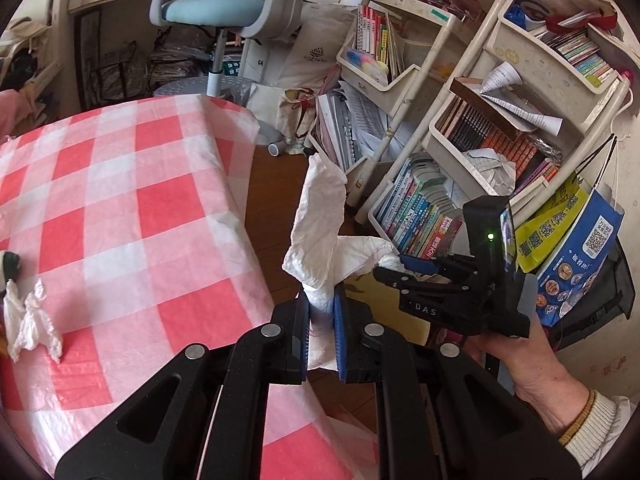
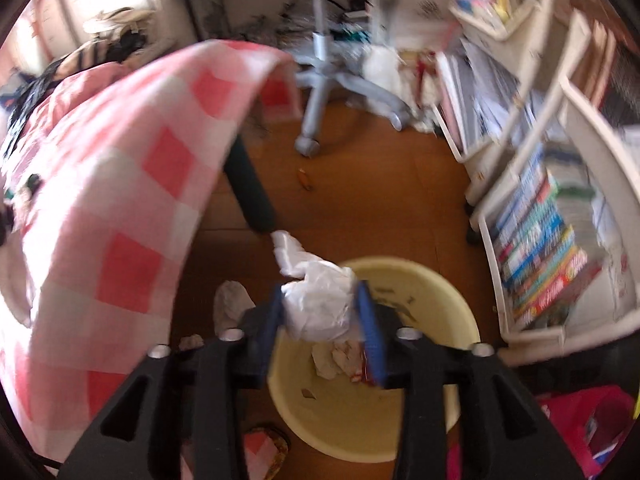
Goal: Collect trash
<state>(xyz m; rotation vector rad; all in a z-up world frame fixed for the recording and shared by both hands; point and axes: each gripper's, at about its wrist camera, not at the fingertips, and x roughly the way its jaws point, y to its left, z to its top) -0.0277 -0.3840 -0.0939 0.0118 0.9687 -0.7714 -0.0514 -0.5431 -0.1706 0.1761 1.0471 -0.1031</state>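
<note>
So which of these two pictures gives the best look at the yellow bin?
The right wrist view: the yellow bin sits right below the right gripper, its open mouth and the scraps inside visible. In the left wrist view it is almost entirely hidden behind the grippers; at most a yellow sliver shows.

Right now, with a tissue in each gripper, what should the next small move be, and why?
Probably let the right gripper finish releasing: its crumpled tissue hangs directly over the yellow bin, which already holds scraps, and the pads look parted around it. The left gripper is clamped on its own tissue beside the table, so it should follow afterwards.
</note>
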